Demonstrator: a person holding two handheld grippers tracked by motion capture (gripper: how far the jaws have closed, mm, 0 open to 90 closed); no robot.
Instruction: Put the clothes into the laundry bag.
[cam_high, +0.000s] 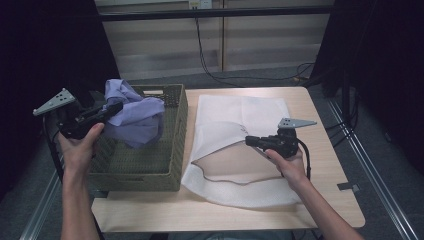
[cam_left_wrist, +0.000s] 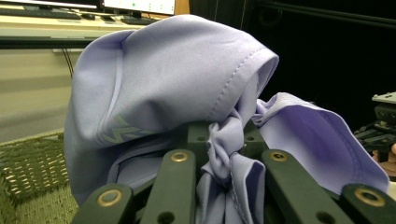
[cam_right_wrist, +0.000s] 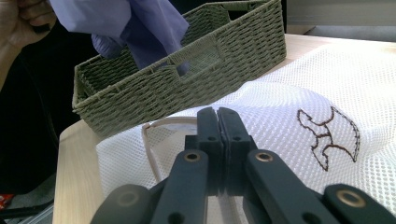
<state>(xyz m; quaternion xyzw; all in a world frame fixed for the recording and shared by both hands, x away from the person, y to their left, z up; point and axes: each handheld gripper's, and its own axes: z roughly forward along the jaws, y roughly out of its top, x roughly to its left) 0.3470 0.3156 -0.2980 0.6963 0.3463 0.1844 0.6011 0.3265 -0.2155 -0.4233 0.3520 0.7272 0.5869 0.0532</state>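
Left gripper view has the left gripper (cam_left_wrist: 224, 154) pinching a bunched fold of lilac garment (cam_left_wrist: 177, 79) at frame centre: soft, light, slippery, best gripped gathered. Right gripper (cam_right_wrist: 218, 126), lower centre, seems closed on the white mesh bag's (cam_right_wrist: 299, 154) rim.

No readable text, label, number or sign anywhere.

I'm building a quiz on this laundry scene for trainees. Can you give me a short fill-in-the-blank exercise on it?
1. The left hand-held gripper is shut on a lavender ____.
2. That cloth hangs above the woven ____.
3. The right hand-held gripper pinches the white ____ bag near its opening.
4. The basket stands to the ____ of the bag in the high view.

Missing words: garment; basket; mesh; left
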